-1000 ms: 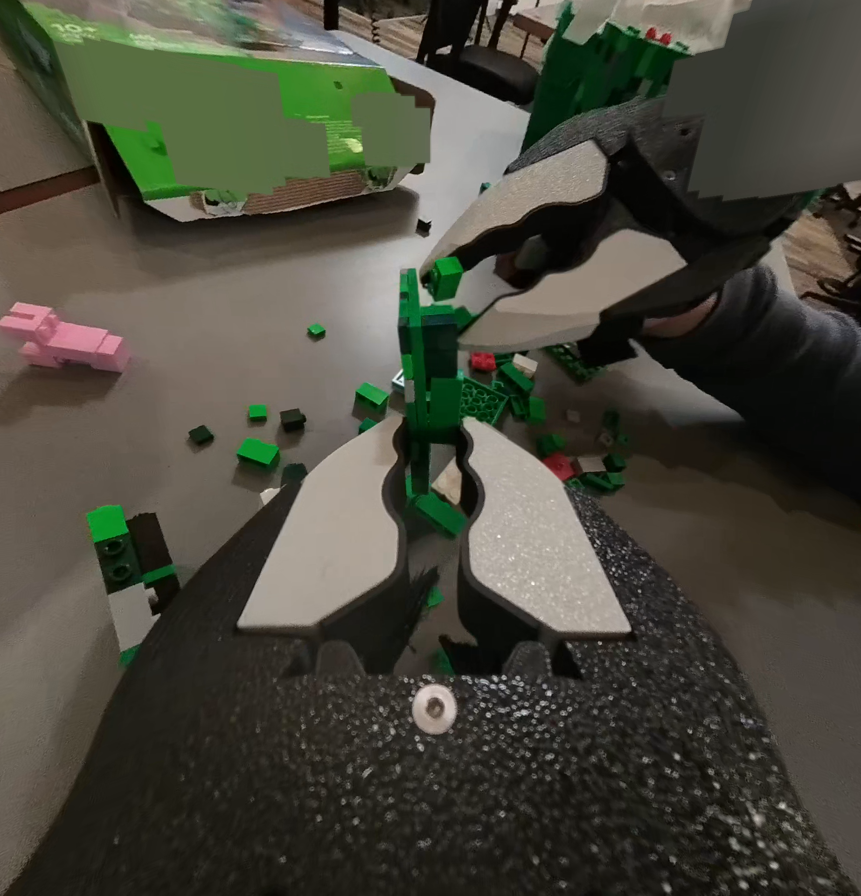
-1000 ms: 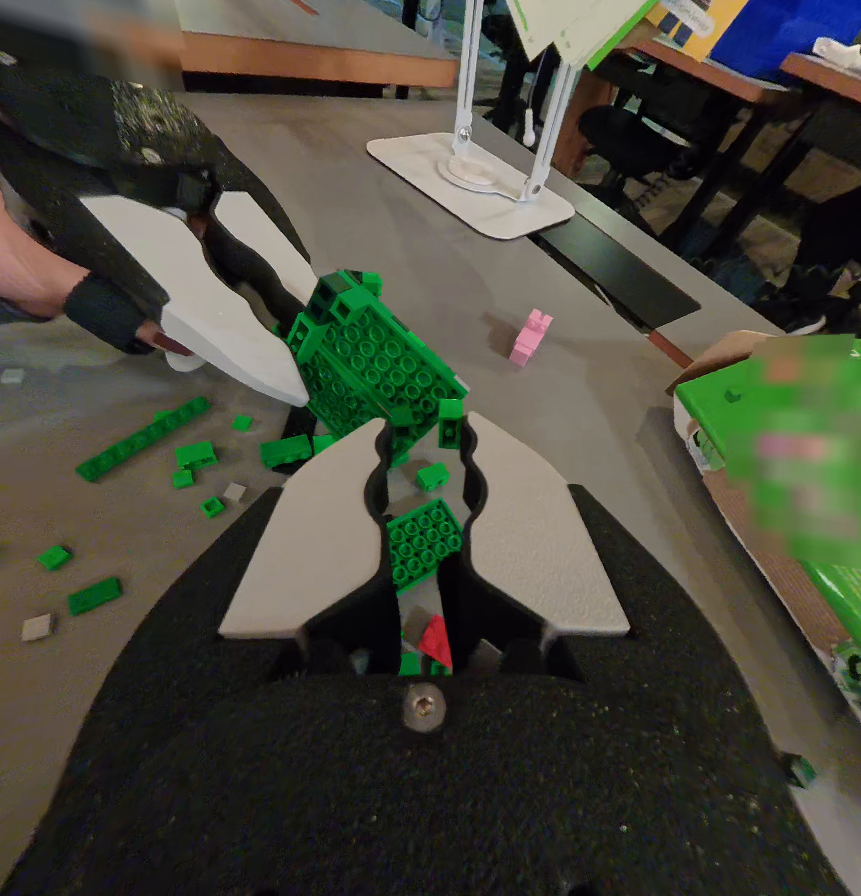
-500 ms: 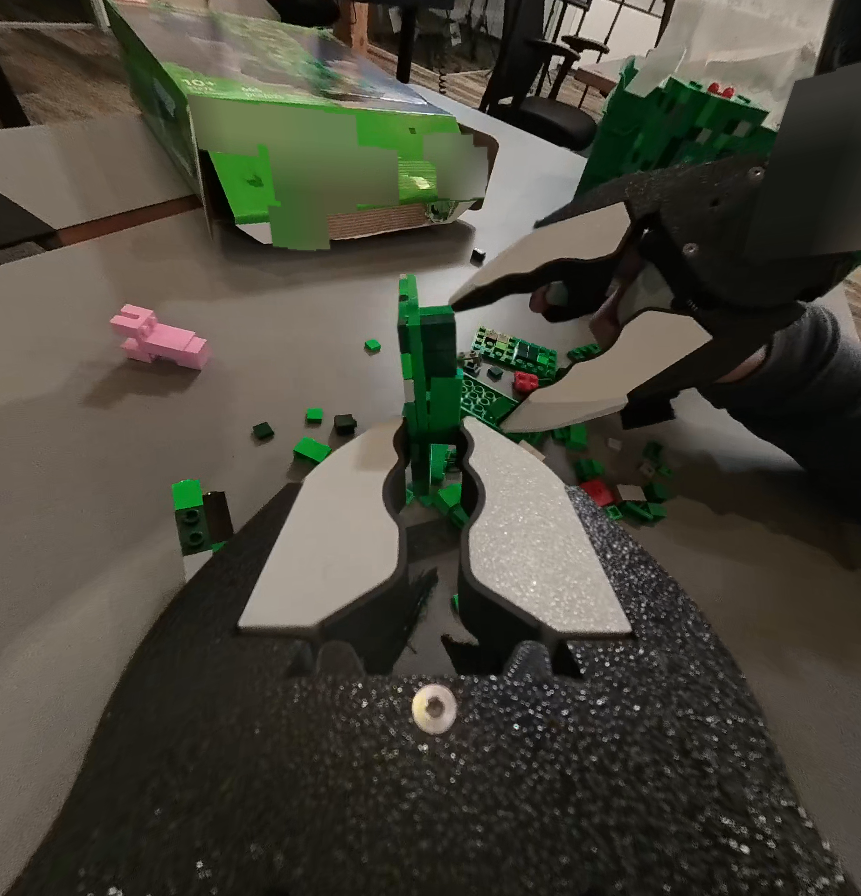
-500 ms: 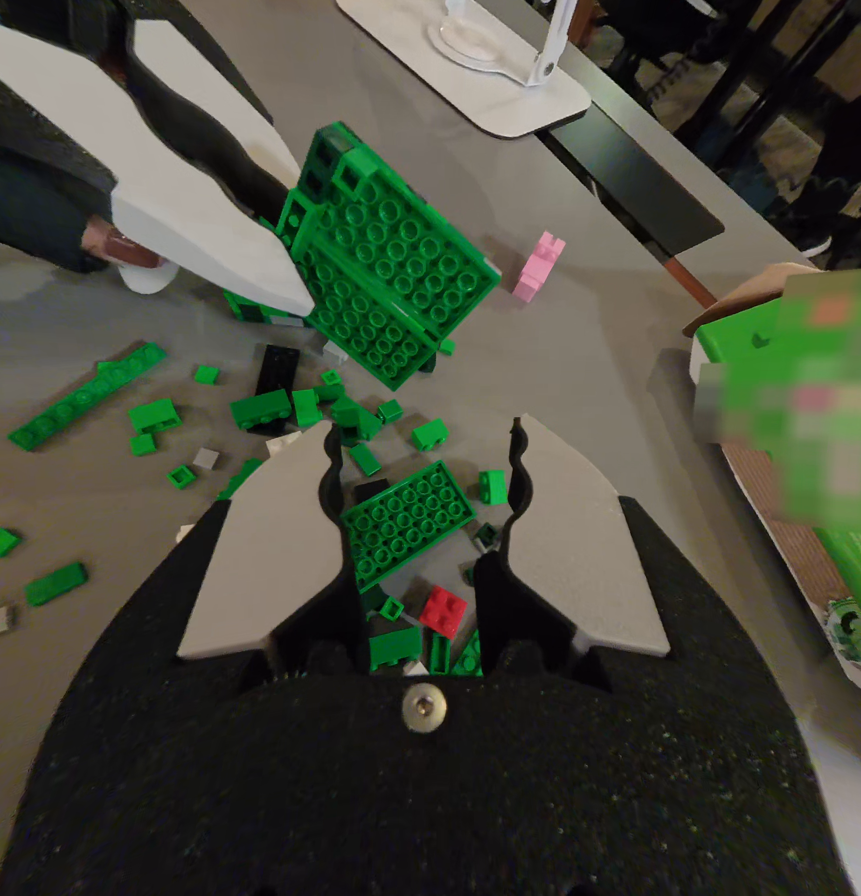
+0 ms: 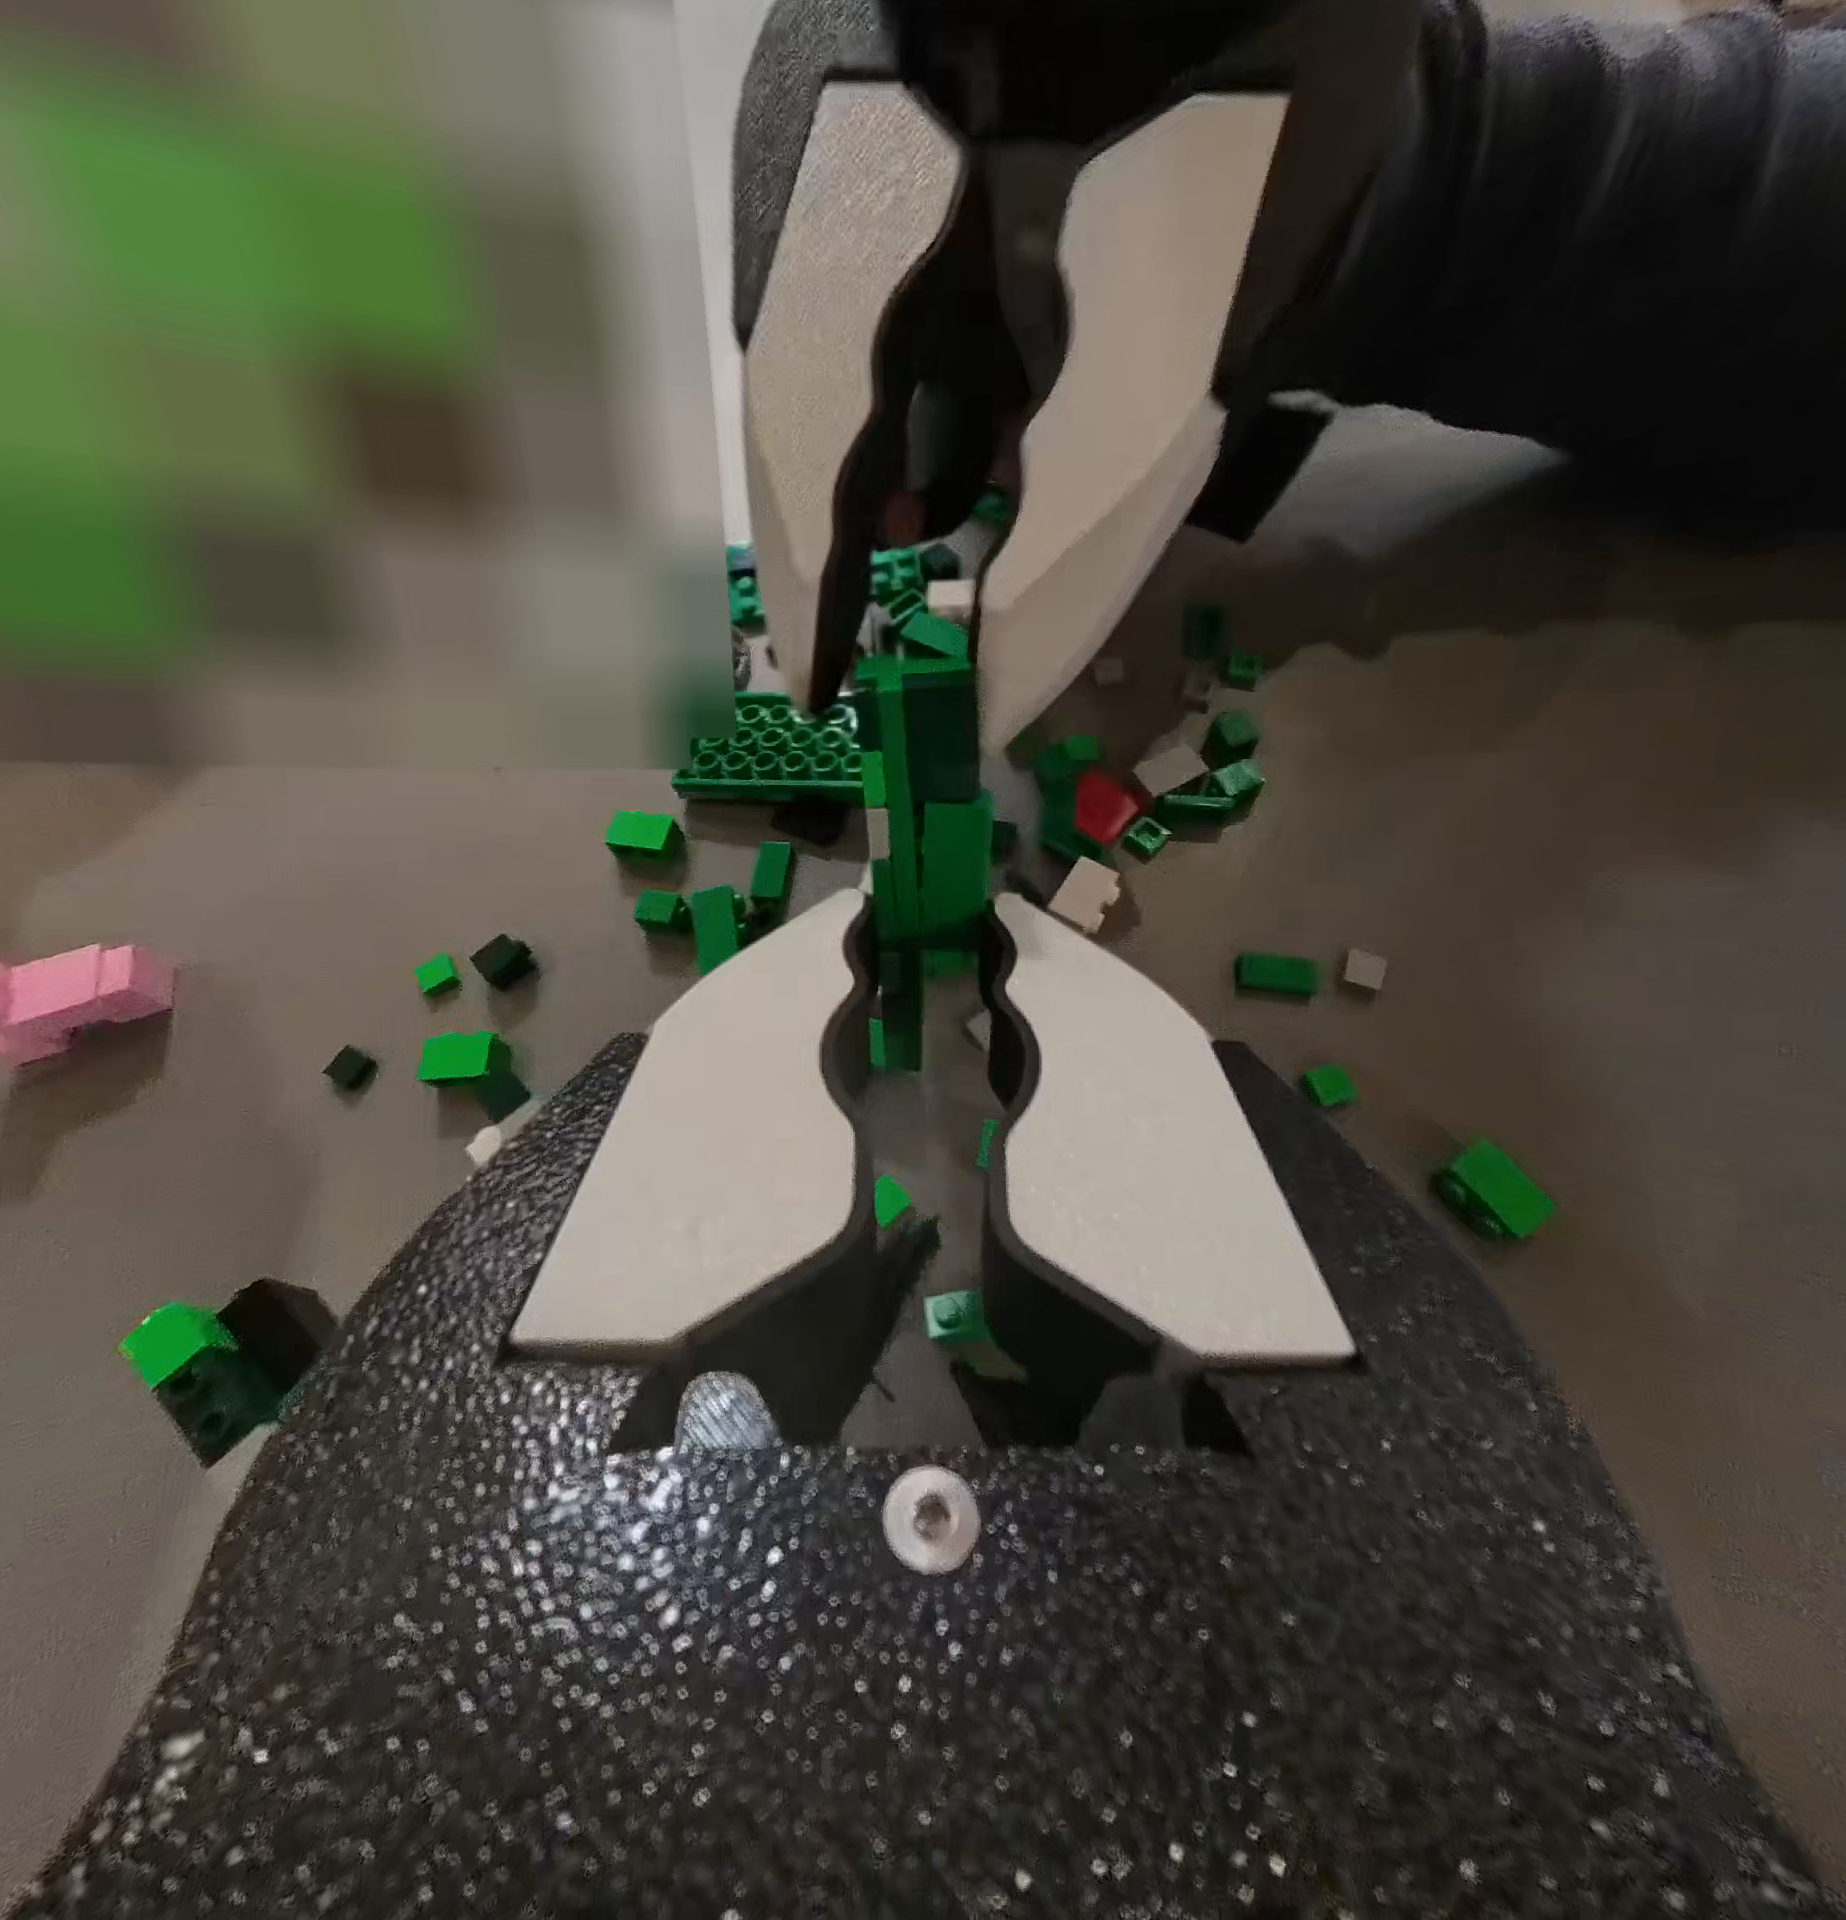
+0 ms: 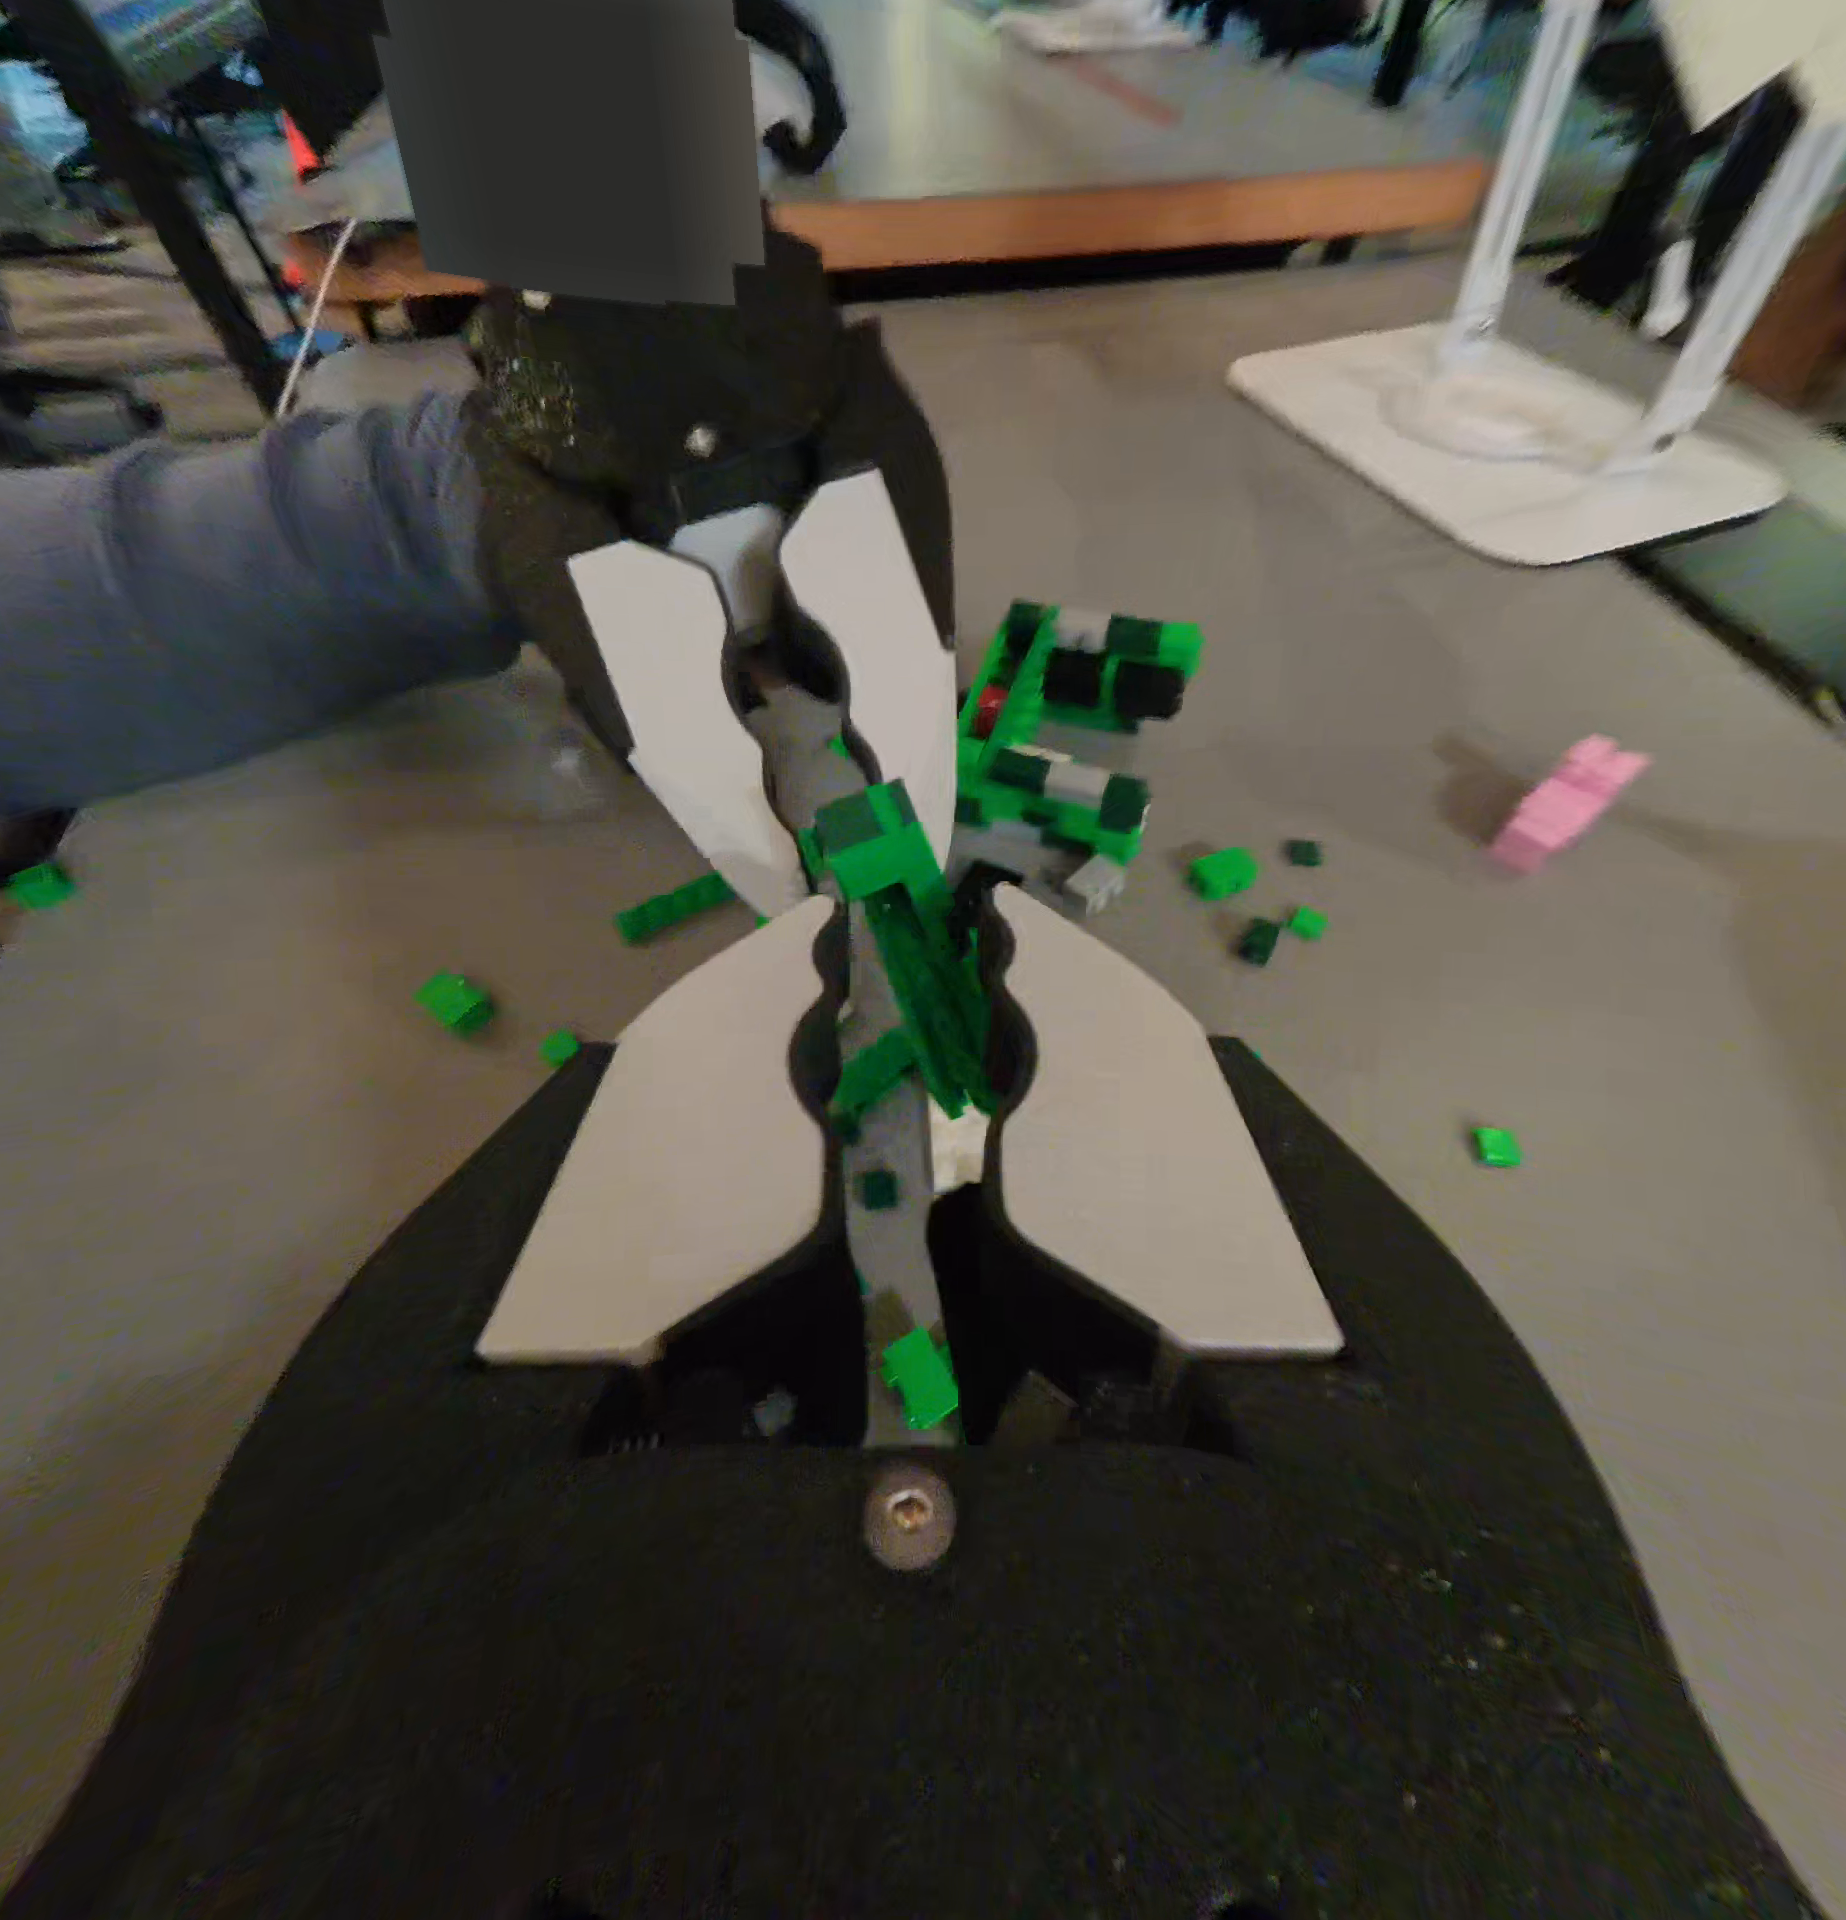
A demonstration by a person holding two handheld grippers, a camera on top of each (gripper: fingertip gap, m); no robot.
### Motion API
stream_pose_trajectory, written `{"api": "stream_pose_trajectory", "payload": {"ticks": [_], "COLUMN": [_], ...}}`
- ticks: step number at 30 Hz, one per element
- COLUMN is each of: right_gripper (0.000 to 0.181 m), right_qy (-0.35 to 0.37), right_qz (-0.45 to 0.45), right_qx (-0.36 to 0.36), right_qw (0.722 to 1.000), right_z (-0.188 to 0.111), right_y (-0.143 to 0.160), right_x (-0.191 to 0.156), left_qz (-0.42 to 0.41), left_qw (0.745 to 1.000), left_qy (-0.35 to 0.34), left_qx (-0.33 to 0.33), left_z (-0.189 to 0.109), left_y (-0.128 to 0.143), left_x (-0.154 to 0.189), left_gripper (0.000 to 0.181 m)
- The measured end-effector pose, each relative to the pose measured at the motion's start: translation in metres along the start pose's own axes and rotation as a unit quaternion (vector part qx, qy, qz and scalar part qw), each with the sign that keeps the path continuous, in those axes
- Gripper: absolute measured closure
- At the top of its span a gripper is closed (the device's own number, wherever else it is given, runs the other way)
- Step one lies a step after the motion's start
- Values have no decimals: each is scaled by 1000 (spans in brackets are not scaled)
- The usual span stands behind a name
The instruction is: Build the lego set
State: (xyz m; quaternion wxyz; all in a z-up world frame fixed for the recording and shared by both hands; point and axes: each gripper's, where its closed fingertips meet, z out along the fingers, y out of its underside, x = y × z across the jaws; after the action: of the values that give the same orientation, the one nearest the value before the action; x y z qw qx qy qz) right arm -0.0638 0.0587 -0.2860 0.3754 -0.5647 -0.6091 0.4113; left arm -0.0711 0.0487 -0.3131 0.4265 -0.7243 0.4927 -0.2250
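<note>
A grey table point(image 6: 1314, 1091) fills the foreground. A white stand point(image 6: 1521, 457) is set on its far corner. A wood-edged table point(image 6: 1106, 223) and dark chairs point(image 6: 98, 208) are seen behind, blurred.

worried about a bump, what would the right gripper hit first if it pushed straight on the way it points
Probably the left gripper: its tips sit just past the green lego assembly that the right gripper is closed on. Depth is hard to judge, so contact may already be near.
</note>
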Motion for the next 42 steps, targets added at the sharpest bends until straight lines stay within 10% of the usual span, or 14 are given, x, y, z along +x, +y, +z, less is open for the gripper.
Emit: {"api": "stream_pose_trajectory", "payload": {"ticks": [3, 10, 20, 25, 32, 42], "right_gripper": [145, 175, 175, 175, 175, 175], "right_qy": [0, -12, 182, 210, 216, 214], "right_qz": [-12, -15, -77, -96, -89, -82], "right_qx": [-41, 7, 69, 73, 82, 87], "right_qw": [999, 1000, 978, 970, 969, 969], "right_z": [4, 8, 8, 6, 5, 3], "right_y": [14, 1, -5, -7, -9, -9], "right_x": [-2, -4, 40, 46, 49, 49], "left_qz": [13, 7, -5, 42, 14, -87], "left_qw": [999, 998, 977, 981, 1000, 995], "left_qy": [32, -25, -176, -154, 3, -23], "left_qx": [21, 53, 125, 110, -24, -51], "left_z": [-5, -14, -74, -123, -129, -115], "left_y": [-6, -17, -43, -52, 9, 70], "left_x": [10, -6, -35, 33, 186, 223], "left_gripper": [164, 153, 134, 132, 136, 152]}}
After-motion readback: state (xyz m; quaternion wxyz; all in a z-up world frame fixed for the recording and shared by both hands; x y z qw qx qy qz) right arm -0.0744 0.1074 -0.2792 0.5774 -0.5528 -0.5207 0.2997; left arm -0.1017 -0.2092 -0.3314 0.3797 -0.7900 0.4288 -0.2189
